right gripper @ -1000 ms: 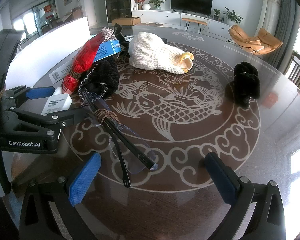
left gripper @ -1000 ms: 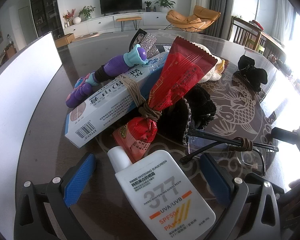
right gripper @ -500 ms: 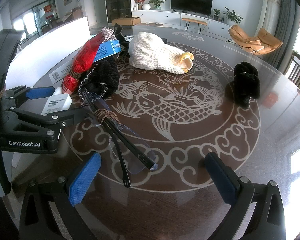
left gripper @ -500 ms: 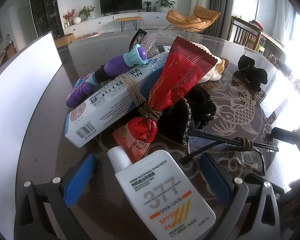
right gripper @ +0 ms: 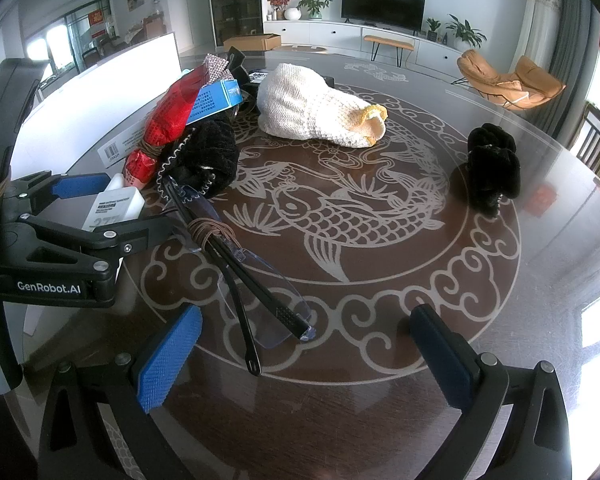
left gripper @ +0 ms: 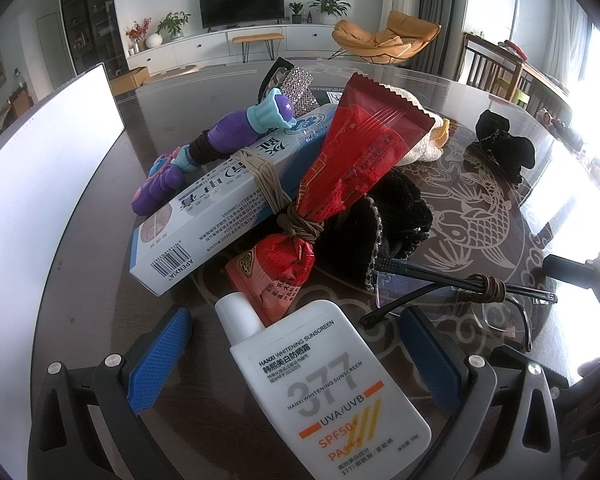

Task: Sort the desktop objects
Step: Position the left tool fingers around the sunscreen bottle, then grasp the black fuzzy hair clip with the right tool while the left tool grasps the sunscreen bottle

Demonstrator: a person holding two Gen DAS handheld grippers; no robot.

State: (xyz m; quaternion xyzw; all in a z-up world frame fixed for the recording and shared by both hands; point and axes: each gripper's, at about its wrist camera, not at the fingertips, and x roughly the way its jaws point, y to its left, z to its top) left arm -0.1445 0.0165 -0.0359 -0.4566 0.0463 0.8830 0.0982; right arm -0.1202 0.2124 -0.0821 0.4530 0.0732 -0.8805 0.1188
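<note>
A white sunscreen bottle (left gripper: 324, 384) lies flat between the fingers of my open left gripper (left gripper: 296, 356), untouched by either pad. Beyond it a red snack packet (left gripper: 340, 168) tied with cord leans on a blue-white carton (left gripper: 228, 192), with a purple toy (left gripper: 220, 144) behind and a black knit piece (left gripper: 380, 224) to the right. Folded glasses (right gripper: 244, 272) bound with brown cord lie just ahead of my open right gripper (right gripper: 300, 356), nearer its left finger. The left gripper (right gripper: 60, 232) shows at the left of the right wrist view.
A cream knit pouch (right gripper: 320, 108) lies at the far middle of the round dark table (right gripper: 380, 380) and a black scrunchie (right gripper: 492, 164) at the right. A white board (left gripper: 32, 184) stands along the table's left side.
</note>
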